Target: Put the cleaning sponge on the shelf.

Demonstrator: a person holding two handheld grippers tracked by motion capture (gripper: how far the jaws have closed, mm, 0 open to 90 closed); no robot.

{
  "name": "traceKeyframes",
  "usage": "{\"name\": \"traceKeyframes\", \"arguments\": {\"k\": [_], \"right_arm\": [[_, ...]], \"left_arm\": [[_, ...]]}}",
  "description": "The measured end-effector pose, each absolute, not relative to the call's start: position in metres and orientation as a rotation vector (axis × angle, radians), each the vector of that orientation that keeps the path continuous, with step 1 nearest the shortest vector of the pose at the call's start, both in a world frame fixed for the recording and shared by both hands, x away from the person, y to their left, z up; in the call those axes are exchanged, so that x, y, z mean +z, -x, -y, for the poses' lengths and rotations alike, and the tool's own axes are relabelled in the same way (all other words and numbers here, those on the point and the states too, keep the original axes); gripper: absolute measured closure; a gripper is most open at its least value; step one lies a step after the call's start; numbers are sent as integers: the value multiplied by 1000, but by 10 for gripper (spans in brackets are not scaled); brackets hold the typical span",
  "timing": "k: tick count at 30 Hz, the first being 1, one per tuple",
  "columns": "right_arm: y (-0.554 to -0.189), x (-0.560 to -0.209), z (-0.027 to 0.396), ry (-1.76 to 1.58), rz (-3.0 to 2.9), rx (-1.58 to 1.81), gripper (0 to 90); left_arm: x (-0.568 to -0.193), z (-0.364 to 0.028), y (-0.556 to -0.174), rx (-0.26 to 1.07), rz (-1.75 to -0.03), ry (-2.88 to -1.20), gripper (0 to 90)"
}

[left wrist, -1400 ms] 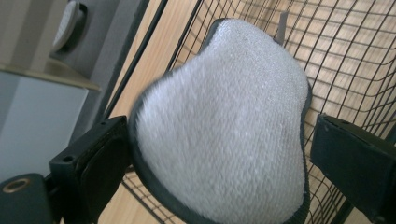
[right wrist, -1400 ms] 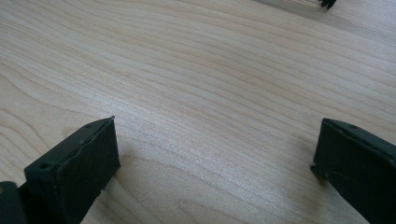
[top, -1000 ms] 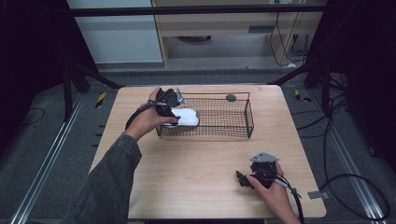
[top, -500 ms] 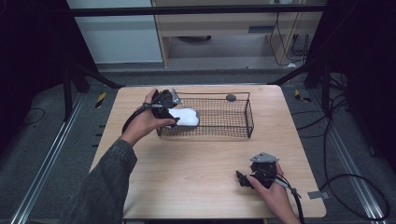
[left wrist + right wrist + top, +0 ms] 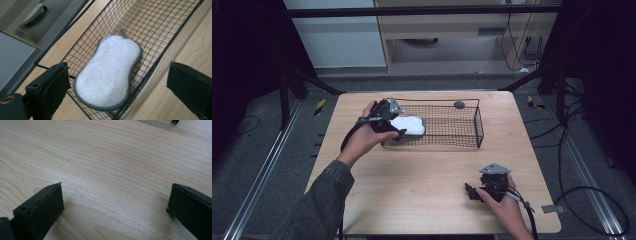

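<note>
One white sponge (image 5: 108,72) inside wire basket (image 5: 160,30)

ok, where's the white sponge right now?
In the high view the white sponge lies inside the wire basket, at its left end. The open left gripper is right at it; in the left gripper view it lies between the jaws, unclamped.

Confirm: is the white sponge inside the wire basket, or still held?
Inside. The sponge lies flat on the wire basket floor, and the left gripper is open, jaws wide apart on either side of it.
</note>
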State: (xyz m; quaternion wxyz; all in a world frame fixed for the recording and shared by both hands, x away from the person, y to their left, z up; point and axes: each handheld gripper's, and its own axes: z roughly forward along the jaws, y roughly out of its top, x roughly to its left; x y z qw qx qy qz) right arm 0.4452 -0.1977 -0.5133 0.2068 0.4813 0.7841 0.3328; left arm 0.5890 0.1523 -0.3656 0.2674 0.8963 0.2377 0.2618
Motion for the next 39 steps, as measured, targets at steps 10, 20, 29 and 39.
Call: {"name": "traceKeyframes", "arguments": {"k": [10, 20, 29, 39], "right_arm": [[-445, -513, 198, -1340, -2185, 928, 4], [-445, -513, 198, -1335, -2184, 924, 4], [-445, -513, 198, -1337, -2184, 926, 4], [-445, -513, 198, -1337, -2184, 926, 4]], "left_arm": [[-372, -164, -558, 689, -659, -2383, 37], [-393, -176, -526, 698, -658, -2382, 36], [-417, -193, -513, 671, -722, -2378, 35], [-451, -222, -517, 586, -876, -2340, 36]]}}
